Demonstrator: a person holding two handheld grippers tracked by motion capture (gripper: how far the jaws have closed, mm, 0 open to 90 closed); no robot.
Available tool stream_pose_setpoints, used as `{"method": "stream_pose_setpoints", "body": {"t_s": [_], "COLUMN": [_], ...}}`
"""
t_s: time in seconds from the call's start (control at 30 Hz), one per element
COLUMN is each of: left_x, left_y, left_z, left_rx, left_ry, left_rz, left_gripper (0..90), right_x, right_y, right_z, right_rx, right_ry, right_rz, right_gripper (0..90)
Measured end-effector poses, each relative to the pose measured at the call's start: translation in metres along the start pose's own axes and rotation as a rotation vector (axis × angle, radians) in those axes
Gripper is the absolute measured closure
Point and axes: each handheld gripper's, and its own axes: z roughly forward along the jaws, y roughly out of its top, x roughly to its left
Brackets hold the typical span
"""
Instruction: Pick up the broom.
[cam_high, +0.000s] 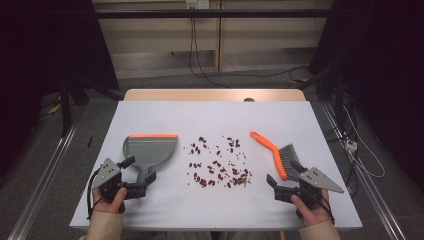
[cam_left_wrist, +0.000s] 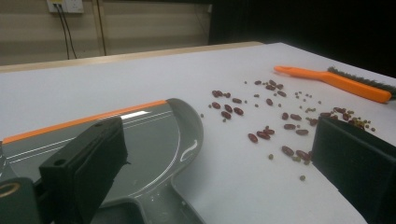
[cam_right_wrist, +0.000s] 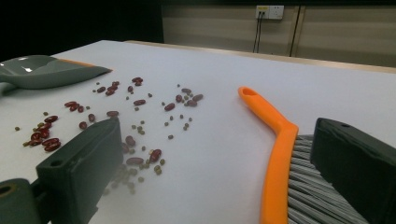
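Grey plastic dustpan with an orange lip (cam_high: 149, 150) lies empty at 9 o'clock of the scattered red and green beans (cam_high: 218, 167) on the white table (cam_high: 210, 117); the orange-handled grey-bristled brush (cam_high: 274, 152) lies at 3 o'clock. Left gripper view: left gripper (cam_left_wrist: 219, 179), jaws spread, straddles the pan's handle. Right gripper view: right gripper (cam_right_wrist: 210, 179), jaws spread, brackets the brush (cam_right_wrist: 280, 158). Judged step: approach before grasping; next, each gripper must close on its tool.
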Motion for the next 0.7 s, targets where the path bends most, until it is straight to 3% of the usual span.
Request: {"method": "stream_pose_setpoints", "body": {"t_s": [0.33,0.7], "left_x": [-0.001,0.002], "left_y": [0.000,-0.001], "left_z": [-0.004,-0.008], "left_rx": [-0.005,-0.012], "left_ry": [0.008,0.008], "left_rz": [0.001,-0.012], "left_gripper": [3.3,3.3], "right_x": [0.002,0.000], "right_y": [0.006,0.025], "right_z": [0.007,0.027], "right_rx": [0.007,0.070], "right_ry": [0.009,0.001], "right_rz": [-0.009,-0.032], "right_gripper": [3.0,4.3]}}
